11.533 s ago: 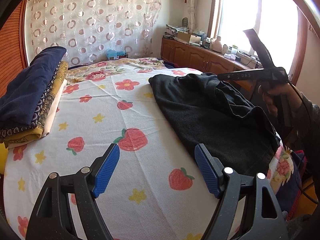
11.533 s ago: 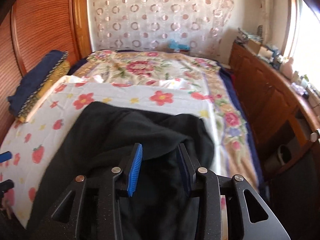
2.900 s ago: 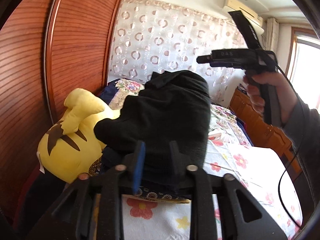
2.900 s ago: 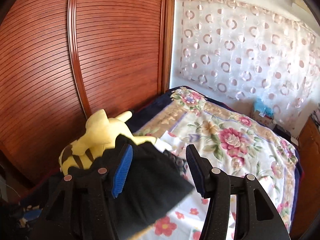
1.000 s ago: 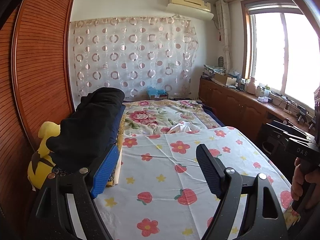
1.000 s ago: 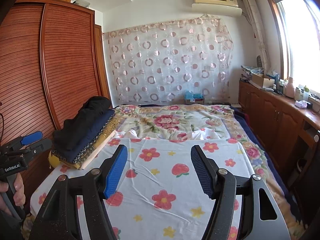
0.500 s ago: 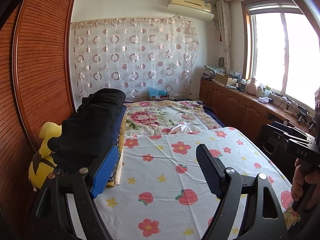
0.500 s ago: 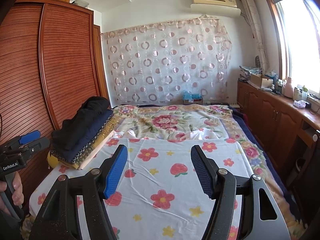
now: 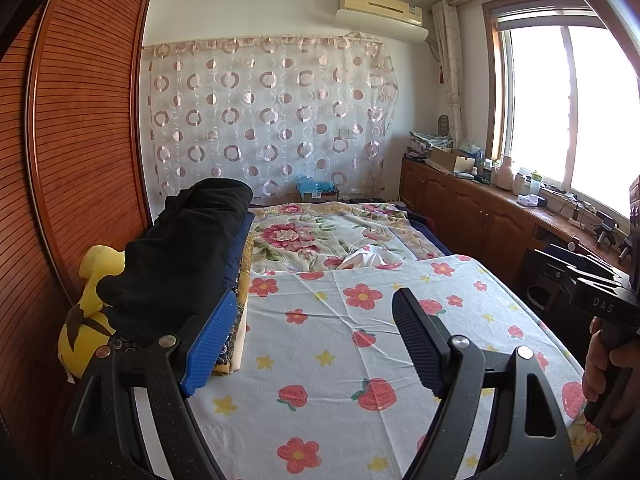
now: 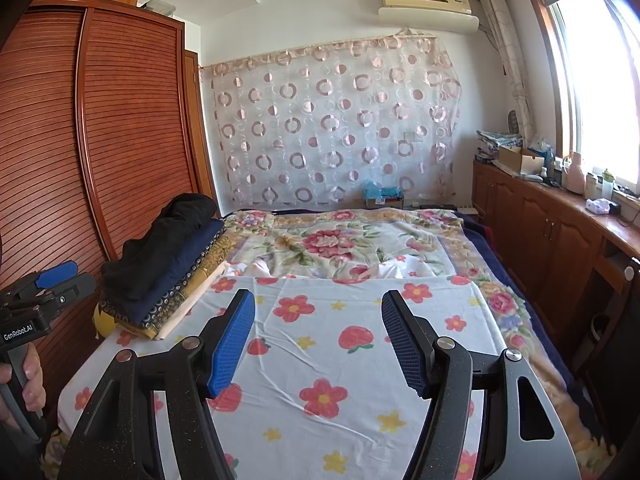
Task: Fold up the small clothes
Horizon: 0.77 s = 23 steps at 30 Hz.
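The folded black garment (image 9: 180,256) (image 10: 160,244) lies on top of a stack of folded clothes (image 10: 176,292) at the bed's left side, by the wardrobe. My left gripper (image 9: 312,340) hangs open above the strawberry sheet (image 9: 340,360), its left pad close beside the stack with nothing between the pads. My right gripper (image 10: 318,340) is open too, above the sheet (image 10: 340,380) and to the right of the stack, holding nothing. Each view shows the other gripper's handle at its edge, held by a hand.
A yellow plush toy (image 9: 86,320) sits between the stack and the wooden wardrobe (image 10: 100,140). A floral blanket (image 10: 340,240) covers the far half of the bed. A wooden cabinet (image 10: 560,232) with clutter runs along the right wall under the window.
Since the earliest frames the black garment went from the sheet onto the stack and both grippers let go and drew back. Over the last second almost nothing has moved.
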{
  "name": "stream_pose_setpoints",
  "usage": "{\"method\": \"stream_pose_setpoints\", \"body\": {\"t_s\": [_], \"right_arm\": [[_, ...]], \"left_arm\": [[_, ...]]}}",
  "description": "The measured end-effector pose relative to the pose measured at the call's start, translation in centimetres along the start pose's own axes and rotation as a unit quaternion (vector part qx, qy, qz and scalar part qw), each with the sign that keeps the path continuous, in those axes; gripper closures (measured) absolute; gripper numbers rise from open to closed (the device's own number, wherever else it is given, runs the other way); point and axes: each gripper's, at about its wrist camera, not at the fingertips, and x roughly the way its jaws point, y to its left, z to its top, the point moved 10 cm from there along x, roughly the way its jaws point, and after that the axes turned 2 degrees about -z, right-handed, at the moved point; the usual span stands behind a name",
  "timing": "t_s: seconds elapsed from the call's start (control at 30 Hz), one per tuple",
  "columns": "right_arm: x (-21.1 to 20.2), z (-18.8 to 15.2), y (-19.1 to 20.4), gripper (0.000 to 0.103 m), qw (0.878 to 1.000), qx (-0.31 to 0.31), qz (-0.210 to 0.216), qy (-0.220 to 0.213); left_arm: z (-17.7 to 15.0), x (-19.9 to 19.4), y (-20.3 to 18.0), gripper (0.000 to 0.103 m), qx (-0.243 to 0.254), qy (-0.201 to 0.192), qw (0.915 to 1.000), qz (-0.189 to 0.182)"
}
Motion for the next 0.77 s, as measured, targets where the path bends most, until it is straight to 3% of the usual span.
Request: {"method": "stream_pose_setpoints", "body": {"t_s": [0.77], "right_arm": [[0.34,0.04,-1.03,0.035,1.000,-0.005,0.003,-0.009]], "left_arm": [[-0.11,0.06,0.15,0.022,0.002,-0.002,1.0000,0.000]]}}
